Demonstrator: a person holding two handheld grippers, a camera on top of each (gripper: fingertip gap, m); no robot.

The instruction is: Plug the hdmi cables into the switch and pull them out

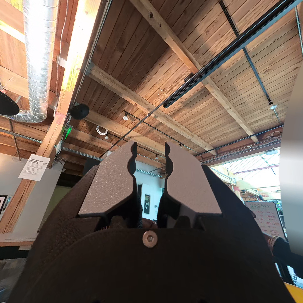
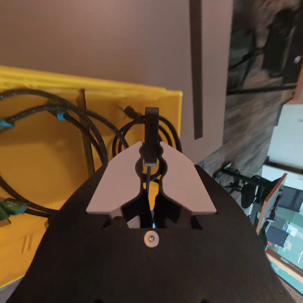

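My right gripper (image 2: 151,144) is shut on a slim black HDMI switch (image 2: 151,129), held upright on edge, with a port slot facing me and a thin black lead hanging from its lower end. Behind it, several black braided HDMI cables (image 2: 91,131) with blue flecks lie coiled in a yellow bin (image 2: 41,155). A green-grey plug (image 2: 14,207) rests at the bin's lower left. My left gripper (image 1: 150,145) points up at the wooden ceiling, its jaws a little apart and empty. No cable or switch shows in the left wrist view.
A grey wall (image 2: 114,41) with a dark vertical strip (image 2: 196,73) stands behind the bin. Shelves and clutter (image 2: 282,221) fill the right side. In the left wrist view, a silver duct (image 1: 39,57), ceiling beams and a whiteboard (image 1: 264,218) show.
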